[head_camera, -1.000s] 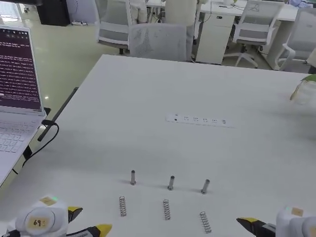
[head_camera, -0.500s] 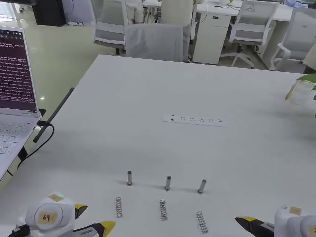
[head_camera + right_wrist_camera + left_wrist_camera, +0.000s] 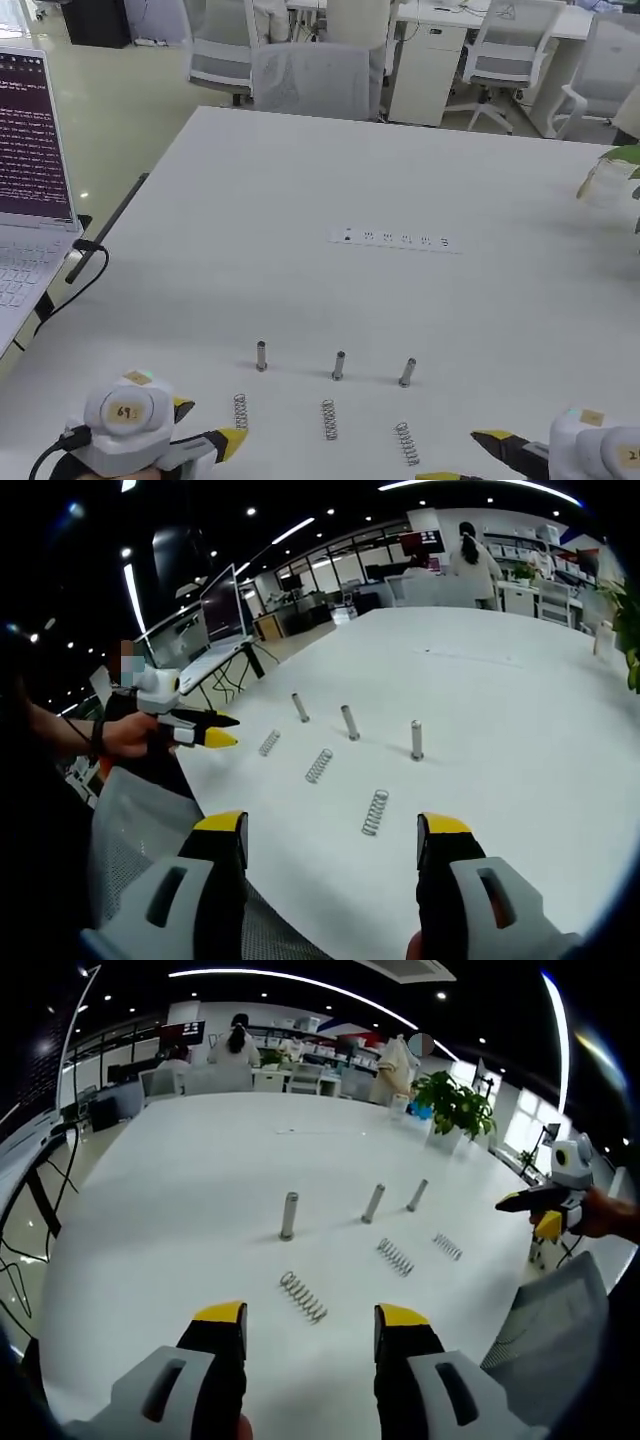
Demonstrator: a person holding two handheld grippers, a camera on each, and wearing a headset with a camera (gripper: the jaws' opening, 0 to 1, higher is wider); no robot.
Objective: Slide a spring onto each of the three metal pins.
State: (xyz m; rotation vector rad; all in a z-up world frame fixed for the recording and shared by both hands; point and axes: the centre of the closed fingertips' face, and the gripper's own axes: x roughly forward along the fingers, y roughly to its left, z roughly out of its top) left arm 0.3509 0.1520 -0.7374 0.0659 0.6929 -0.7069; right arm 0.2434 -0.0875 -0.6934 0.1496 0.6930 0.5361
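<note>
Left gripper jaws apart, empty, a spring lying right in front; right gripper same deal, pins standing just past.

White counter w/ power strip mid. Open laptop at left edge, plant far right. Office chairs behind.

white workbench | grey office chairs behind | laptop left | potted plant right | glossy floor

Left gripper nearer leftmost spring
</note>
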